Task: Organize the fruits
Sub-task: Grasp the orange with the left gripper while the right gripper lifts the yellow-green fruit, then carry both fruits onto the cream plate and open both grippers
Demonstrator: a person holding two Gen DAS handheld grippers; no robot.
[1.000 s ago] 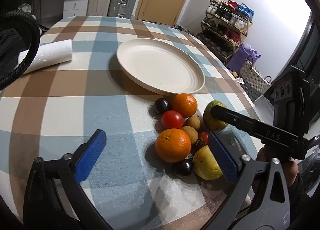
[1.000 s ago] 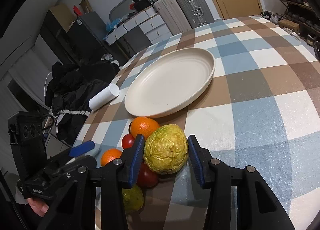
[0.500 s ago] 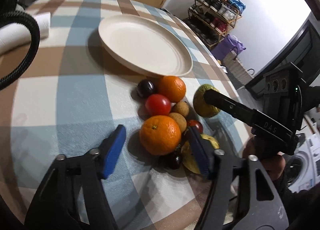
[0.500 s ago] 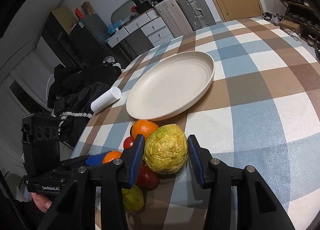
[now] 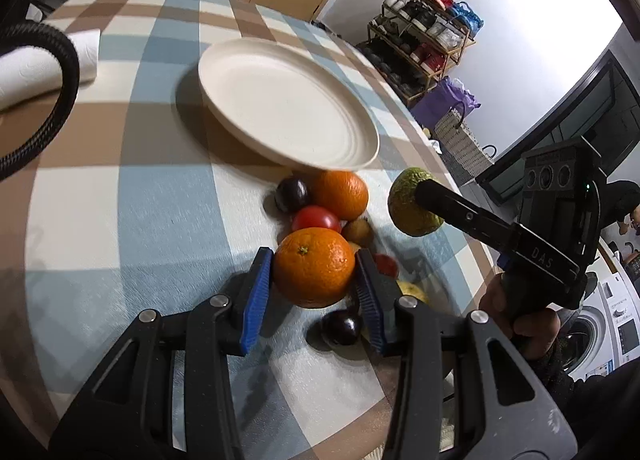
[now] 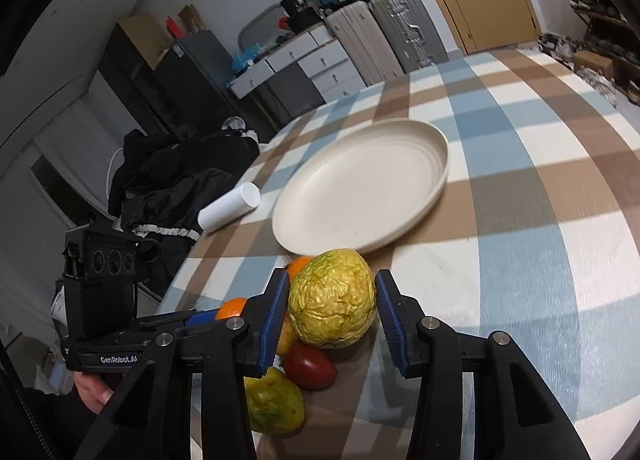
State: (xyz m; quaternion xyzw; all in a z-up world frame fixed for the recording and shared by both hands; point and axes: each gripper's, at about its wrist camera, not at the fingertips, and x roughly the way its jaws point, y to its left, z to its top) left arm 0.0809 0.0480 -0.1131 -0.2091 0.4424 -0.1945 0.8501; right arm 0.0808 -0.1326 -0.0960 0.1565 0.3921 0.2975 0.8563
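Left gripper (image 5: 314, 272) is closing its blue pads on an orange (image 5: 313, 267) at the near side of the fruit pile on the checked tablecloth (image 5: 120, 196). Right gripper (image 6: 332, 308) is clamping a wrinkled yellow-green fruit (image 6: 333, 309), which is sitting above a tomato (image 6: 309, 367). An empty cream plate (image 5: 288, 104) is lying just beyond the pile, with a paper towel roll (image 5: 44, 64) well apart.

Checked table (image 5: 120, 196) w/ plate (image 5: 288, 108), fruits (image 5: 340, 196)
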